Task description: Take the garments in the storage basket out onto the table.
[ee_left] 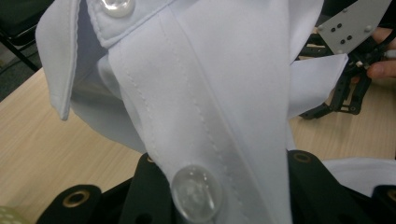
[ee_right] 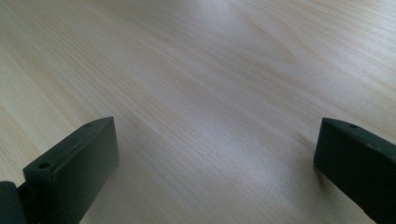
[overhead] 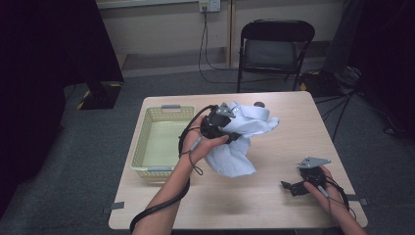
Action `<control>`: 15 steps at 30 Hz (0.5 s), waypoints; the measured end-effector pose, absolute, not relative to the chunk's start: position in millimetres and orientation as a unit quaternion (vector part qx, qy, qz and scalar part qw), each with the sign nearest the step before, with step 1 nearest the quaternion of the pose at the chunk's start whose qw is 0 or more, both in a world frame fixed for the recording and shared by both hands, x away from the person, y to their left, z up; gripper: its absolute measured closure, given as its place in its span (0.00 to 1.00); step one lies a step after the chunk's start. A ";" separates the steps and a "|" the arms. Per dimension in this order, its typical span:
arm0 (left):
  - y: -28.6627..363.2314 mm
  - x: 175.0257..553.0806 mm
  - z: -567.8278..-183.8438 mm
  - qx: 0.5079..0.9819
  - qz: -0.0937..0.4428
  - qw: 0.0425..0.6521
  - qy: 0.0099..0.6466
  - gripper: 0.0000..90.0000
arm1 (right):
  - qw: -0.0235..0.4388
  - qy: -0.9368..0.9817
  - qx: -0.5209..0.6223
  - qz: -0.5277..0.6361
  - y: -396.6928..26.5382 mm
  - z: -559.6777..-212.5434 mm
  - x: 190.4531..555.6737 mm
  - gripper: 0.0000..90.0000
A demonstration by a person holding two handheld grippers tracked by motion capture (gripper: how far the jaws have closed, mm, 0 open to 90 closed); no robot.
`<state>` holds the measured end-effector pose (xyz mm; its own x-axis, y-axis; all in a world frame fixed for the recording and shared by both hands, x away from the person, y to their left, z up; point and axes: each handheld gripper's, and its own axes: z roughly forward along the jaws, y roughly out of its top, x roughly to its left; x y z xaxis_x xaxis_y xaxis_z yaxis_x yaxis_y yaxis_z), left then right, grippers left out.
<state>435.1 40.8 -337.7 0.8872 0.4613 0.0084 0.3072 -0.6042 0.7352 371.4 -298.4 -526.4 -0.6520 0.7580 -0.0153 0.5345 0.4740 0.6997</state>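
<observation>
The left tongs (overhead: 234,128) are clamped on the buttoned placket of a pale blue shirt (overhead: 235,147), holding it bunched above the middle of the bench (overhead: 274,205), beside a yellow basket (overhead: 142,147) at the left edge. The right tongs (overhead: 289,187) rest spread apart near the right front corner

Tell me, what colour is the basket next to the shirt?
The basket is pale yellow-green, with a lattice wall. It shows best in the high view.
</observation>
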 end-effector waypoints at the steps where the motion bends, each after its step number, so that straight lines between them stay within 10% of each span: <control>1: 39.1 434.8 -339.1 0.890 0.098 0.390 0.215 0.75 | 0.164 0.843 0.384 0.340 -298.4 -526.4 371.4 0.00; 15: 17.0 435.0 -365.6 0.886 0.075 0.405 0.212 0.75 | 0.164 0.843 0.384 0.341 -298.4 -526.4 371.4 0.00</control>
<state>435.0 17.0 -365.6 0.8985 0.4373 -0.0390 0.3159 -0.5821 0.7492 371.4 -298.4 -526.4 -0.6519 0.7582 -0.0153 0.5347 0.4738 0.6997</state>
